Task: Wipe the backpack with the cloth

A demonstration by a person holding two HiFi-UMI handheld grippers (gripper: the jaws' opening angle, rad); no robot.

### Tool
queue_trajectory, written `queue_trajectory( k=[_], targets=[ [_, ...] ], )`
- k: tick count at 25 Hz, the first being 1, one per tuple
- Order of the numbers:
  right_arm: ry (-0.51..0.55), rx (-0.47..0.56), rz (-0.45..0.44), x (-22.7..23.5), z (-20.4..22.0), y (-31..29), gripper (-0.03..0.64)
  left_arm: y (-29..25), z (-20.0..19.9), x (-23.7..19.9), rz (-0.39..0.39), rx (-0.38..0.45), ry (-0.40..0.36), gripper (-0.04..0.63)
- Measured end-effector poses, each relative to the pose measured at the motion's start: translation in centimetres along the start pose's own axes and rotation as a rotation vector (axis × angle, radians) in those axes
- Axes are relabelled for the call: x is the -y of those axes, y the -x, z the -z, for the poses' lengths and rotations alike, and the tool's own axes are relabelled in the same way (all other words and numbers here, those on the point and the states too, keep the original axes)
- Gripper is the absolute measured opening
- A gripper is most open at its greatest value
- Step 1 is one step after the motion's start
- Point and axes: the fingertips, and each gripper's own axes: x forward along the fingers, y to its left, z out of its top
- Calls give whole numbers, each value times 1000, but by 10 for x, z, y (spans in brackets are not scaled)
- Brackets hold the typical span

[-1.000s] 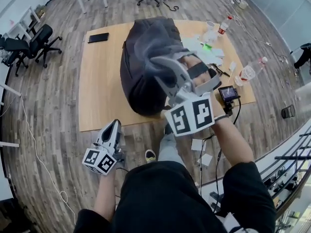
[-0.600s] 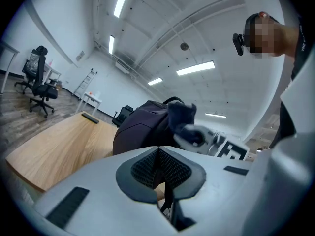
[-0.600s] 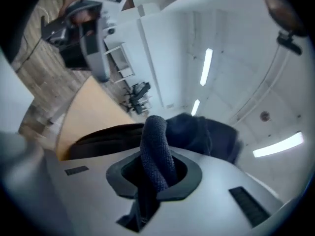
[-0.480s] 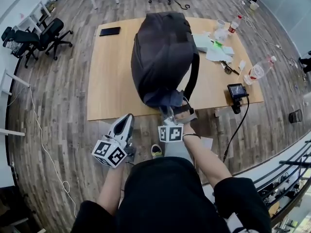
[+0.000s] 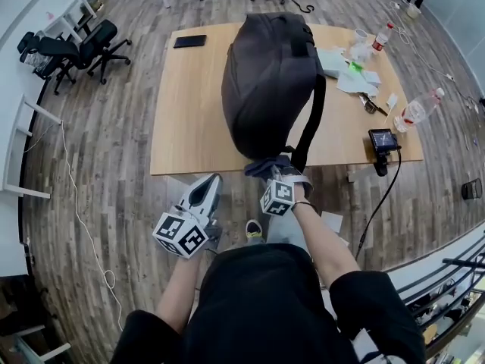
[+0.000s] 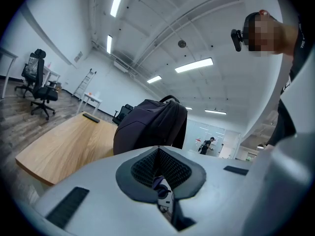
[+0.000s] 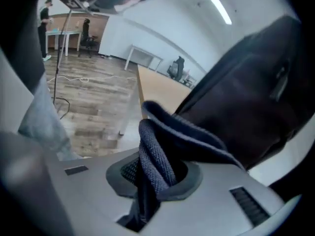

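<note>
The right gripper (image 5: 272, 176) has its jaws clamped on a dark cloth (image 7: 153, 167). The cloth is gripped at a bunched fold, so a loose flap sticks out ahead of the jaws as a soft pad. That flap lies against the near, low end of the backpack (image 5: 271, 78), right in front of the jaws and seemingly touching it. Holding it this way lets the fabric meet the bag before the hard jaws do.

The backpack lies lengthwise on the desk (image 5: 186, 120), its far end well beyond the jaws and its near end at the desk's front edge. Its strap (image 5: 310, 123) trails down the side to the right of the jaws. Lying flat like this, its broad upper face is easy to reach for long strokes. The cloth sits at the end of that face nearest the person, which I judge to be the end of a stroke.

The left gripper (image 5: 211, 182) has its jaws pressed together with nothing between them. It hangs off the desk, with the backpack ahead of the jaws and well apart, probably kept clear because one gripper is enough for wiping.
</note>
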Motion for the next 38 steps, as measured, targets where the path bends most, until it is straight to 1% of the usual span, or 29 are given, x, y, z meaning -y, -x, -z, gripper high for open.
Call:
queue_trajectory(
  k=[1, 3, 5, 7, 9, 12, 14, 16, 17, 18, 19, 21, 23, 25, 27, 31, 36, 38],
  targets=[
    [-11, -27, -24, -3, 8, -4, 48, 3, 0, -1, -4, -1, -1, 17],
    [-1, -37, -22, 0, 10, -2, 48, 9, 0, -5, -18, -3, -5, 17],
    [32, -21, 1, 12, 1, 4, 46, 12, 1, -12, -31, -3, 2, 16],
    [89, 13, 38, 24, -10, 18, 44, 12, 2, -14, -34, 0, 14, 17],
    [131, 73, 124, 43, -27, 40, 44, 11, 3, -12, -32, 2, 11, 17],
    [156, 132, 324, 95, -51, 76, 44, 5, 4, -8, -20, -4, 2, 17],
    [221, 146, 440, 127, -65, 99, 44, 1, 5, -5, -12, -3, 4, 17],
    [302, 168, 514, 143, -81, 119, 44, -1, 3, 1, -2, 1, 0, 17],
    [323, 186, 549, 148, -88, 129, 44, -3, 2, 4, 4, 2, -5, 17],
    [317, 211, 584, 153, -94, 141, 44, -5, 1, 7, 10, 3, -7, 16],
    [283, 240, 615, 158, -99, 154, 44, -7, 0, 11, 16, 5, -7, 15],
    [169, 307, 644, 163, -104, 182, 44, -10, 0, 20, 29, 7, -1, 15],
    [66, 370, 643, 160, -106, 208, 44, -13, -1, 30, 42, 10, 3, 16],
    [-14, 417, 642, 153, -104, 232, 44, -17, -2, 42, 53, 12, -2, 17],
    [-98, 454, 630, 141, -98, 252, 44, -22, 1, 56, 70, 12, -13, 17],
    [-261, 504, 571, 109, -80, 283, 45, -31, 9, 92, 97, 5, -36, 16],
    [-527, 548, 530, 76, -49, 321, 46, -32, 21, 140, 116, 3, -2, 17],
    [-607, 560, 531, 64, -37, 333, 46, -31, 26, 159, 126, -1, 1, 16]
  ],
)
